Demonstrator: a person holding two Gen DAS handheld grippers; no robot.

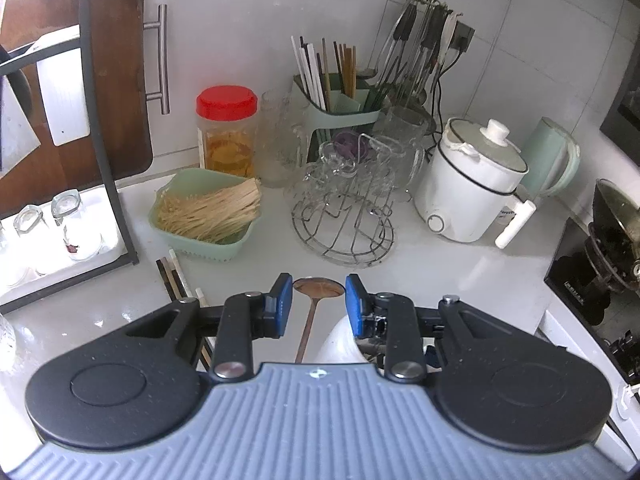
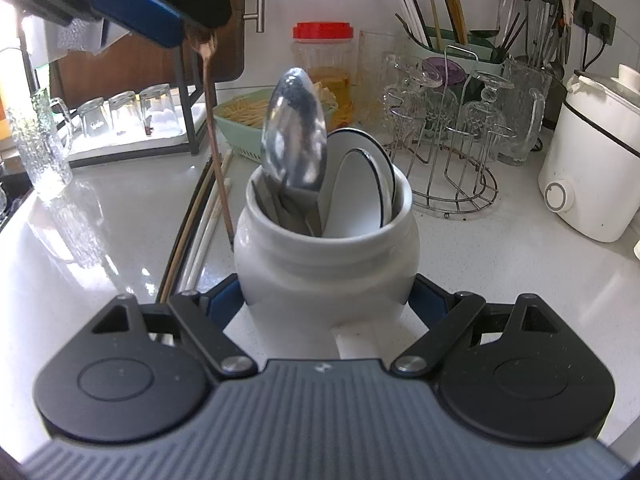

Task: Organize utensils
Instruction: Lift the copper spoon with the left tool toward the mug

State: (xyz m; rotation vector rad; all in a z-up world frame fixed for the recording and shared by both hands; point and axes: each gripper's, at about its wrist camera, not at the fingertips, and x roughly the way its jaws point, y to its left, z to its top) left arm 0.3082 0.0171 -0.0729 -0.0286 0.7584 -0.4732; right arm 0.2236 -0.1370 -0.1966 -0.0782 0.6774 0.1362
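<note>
My left gripper [image 1: 319, 291] is shut on the bowl of a copper spoon [image 1: 318, 287], which its blue pads pinch across its width. The spoon's handle [image 2: 218, 152] hangs down to the left of a white ceramic jar [image 2: 326, 248]. In the right wrist view the left gripper's blue finger [image 2: 136, 12] shows at the upper left, above the jar. My right gripper [image 2: 325, 300] is shut on the jar's lower body, a pad on each side. Inside the jar stand a steel spoon [image 2: 294, 128] and white spoons with dark rims [image 2: 360, 184]. Several chopsticks [image 2: 200, 224] lie on the counter left of the jar.
At the back stand a green chopstick holder [image 1: 340, 108], a rack of hanging utensils [image 1: 424, 40], a wire rack with glasses [image 1: 348, 200], a red-lidded jar [image 1: 226, 132] and a green basket [image 1: 208, 212]. A white cooker [image 1: 468, 184] and a stove [image 1: 600, 264] are on the right, a tray of glasses [image 1: 60, 232] on the left.
</note>
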